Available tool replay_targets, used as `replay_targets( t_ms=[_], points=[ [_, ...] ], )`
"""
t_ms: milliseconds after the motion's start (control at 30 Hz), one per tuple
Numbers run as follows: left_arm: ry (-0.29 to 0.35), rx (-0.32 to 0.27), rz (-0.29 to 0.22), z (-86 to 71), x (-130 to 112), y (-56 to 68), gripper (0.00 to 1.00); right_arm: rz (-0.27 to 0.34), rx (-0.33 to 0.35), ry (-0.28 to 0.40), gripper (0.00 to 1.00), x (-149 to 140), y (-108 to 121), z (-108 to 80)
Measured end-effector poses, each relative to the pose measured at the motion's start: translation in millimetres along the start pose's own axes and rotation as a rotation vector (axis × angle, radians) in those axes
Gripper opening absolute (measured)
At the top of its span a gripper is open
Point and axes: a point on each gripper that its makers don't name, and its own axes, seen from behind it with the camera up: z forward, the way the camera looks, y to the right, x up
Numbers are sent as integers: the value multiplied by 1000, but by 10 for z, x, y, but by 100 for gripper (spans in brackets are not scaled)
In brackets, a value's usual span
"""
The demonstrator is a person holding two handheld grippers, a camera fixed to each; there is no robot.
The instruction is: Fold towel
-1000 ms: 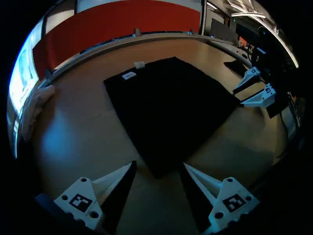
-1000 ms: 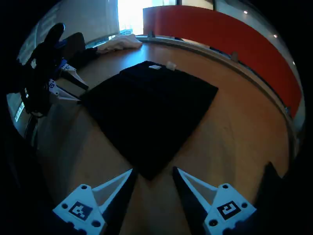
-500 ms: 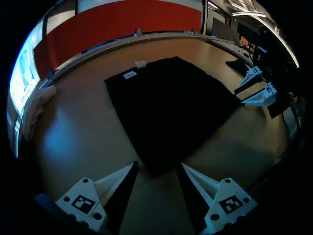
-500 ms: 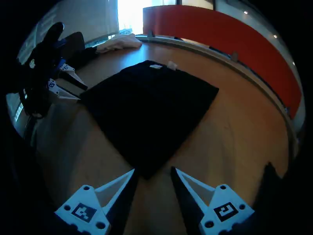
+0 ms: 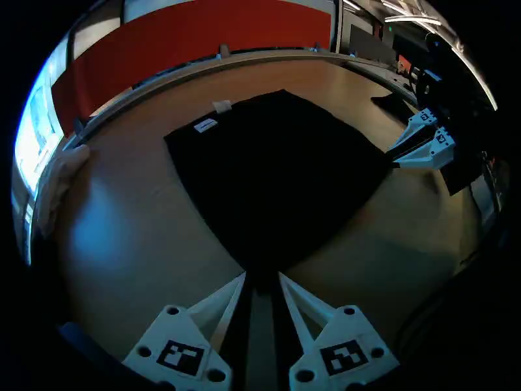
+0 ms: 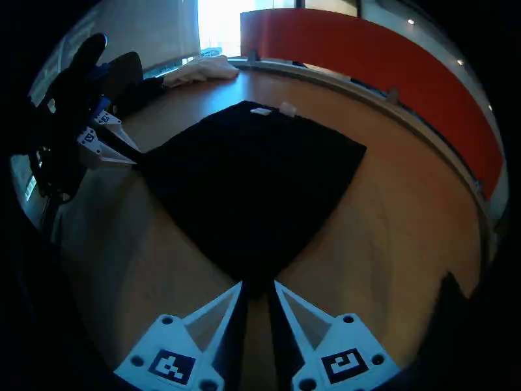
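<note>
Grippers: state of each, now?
Left gripper: closed on a corner of the black towel.
Right gripper: closed on another corner of it.

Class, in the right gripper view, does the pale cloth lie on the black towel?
No: the pale cloth lies beyond the black towel, with bare table between.

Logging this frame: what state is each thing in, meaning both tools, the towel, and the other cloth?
left tool: shut on the near corner of the black towel.
right tool: shut on another corner of the black towel.
black towel: spread flat on the table, pinched corners not yet lifted.
light cloth: bunched up at the far table edge.
</note>
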Motion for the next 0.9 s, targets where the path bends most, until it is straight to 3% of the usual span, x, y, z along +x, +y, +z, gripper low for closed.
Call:
replay_targets(
  t_ms=[100, 567, 900],
  points=[
    [-1, 3, -5, 8, 10, 13, 12, 11, 0, 1, 16, 6, 9, -8],
    [8, -7, -53, -51, 107, 80, 11, 41, 1, 51, 15, 156, 68, -164],
    [44, -3, -96, -305, 376, 73, 11, 43, -7, 114, 14, 442, 115, -463]
  ],
)
